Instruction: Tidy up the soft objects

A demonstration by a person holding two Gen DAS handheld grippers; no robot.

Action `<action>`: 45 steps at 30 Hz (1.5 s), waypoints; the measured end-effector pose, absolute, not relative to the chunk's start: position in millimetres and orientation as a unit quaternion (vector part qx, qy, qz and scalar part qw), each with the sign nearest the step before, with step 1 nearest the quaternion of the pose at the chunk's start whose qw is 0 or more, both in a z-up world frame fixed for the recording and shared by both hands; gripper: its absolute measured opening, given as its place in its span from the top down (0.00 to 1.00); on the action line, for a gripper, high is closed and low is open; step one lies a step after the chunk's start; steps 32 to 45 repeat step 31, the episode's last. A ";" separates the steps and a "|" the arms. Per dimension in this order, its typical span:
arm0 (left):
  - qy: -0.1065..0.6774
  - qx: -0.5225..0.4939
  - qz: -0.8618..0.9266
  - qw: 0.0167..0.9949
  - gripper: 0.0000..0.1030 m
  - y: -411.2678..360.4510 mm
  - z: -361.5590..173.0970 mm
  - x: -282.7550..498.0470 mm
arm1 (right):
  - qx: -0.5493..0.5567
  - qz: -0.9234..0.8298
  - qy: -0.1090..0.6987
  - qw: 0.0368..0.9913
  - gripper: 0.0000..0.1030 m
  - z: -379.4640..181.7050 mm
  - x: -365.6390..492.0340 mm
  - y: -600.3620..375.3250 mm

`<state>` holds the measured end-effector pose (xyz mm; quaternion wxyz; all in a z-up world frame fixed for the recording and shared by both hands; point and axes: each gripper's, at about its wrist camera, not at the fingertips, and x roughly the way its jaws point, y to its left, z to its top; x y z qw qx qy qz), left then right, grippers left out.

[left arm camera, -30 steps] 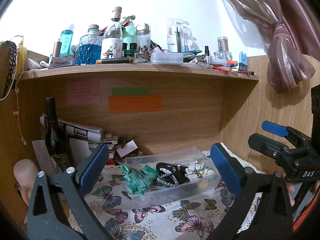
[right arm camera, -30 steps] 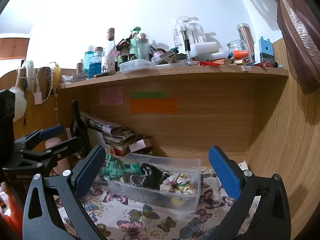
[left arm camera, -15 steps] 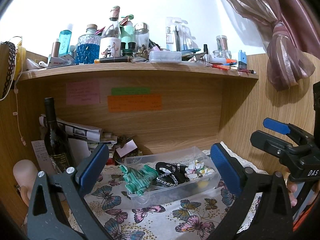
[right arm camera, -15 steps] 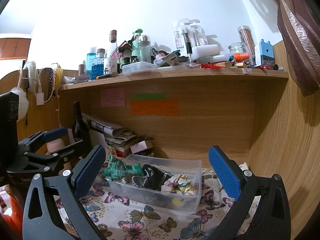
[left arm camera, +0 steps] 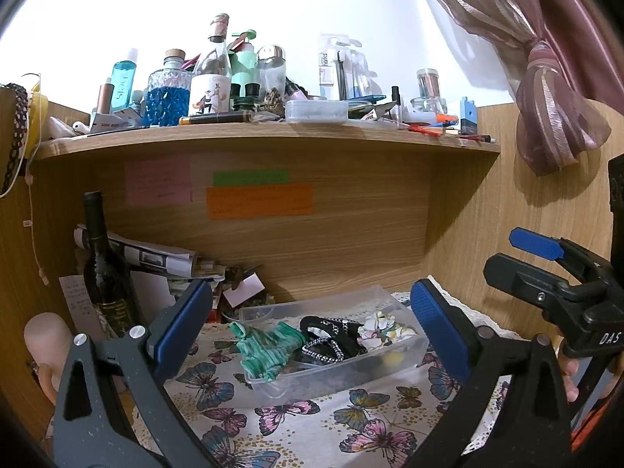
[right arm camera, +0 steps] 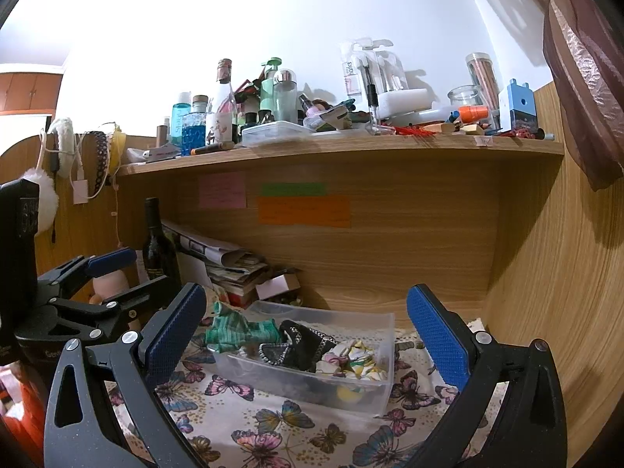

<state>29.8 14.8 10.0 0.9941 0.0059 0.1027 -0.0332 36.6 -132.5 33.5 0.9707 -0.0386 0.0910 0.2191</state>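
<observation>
Left wrist view: my left gripper (left arm camera: 312, 319) has its blue pads wide apart, nothing between them, hovering above the butterfly-print cloth (left arm camera: 312, 421). Ahead, on the cloth, sits a clear plastic bin (left arm camera: 269, 384). Inside it: a green striped knit piece (left arm camera: 269, 347) at the left end, bunched up and draped over the rim; a black piece with white-studded trim (left arm camera: 331, 337) in the middle; a white floral fabric (left arm camera: 384, 327) at the right end. Something yellow shows low through the bin wall, can't tell what. My right gripper (left arm camera: 546, 269) is visible at the right edge, fingers spread.

Right wrist view: right gripper (right arm camera: 308, 331) wide open, empty, aimed at the same bin (right arm camera: 312, 384). Green knit (right arm camera: 234, 331), black studded piece (right arm camera: 304, 345), floral fabric (right arm camera: 351, 355) lie left to right inside, touching one another. Dark wine bottle (right arm camera: 158, 245) stands behind-left, beside stacked papers (right arm camera: 230, 265).
</observation>
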 end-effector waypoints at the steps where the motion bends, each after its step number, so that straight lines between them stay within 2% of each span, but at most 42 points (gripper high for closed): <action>1: 0.102 0.006 -0.034 0.994 0.00 15.2 10.0 29.5 | -0.039 0.220 0.091 0.970 0.00 33.5 36.7 -132.8; 45: 0.112 -0.001 -0.051 0.992 0.00 16.8 8.1 33.2 | -0.041 0.219 0.101 0.970 0.00 25.4 42.6 -134.2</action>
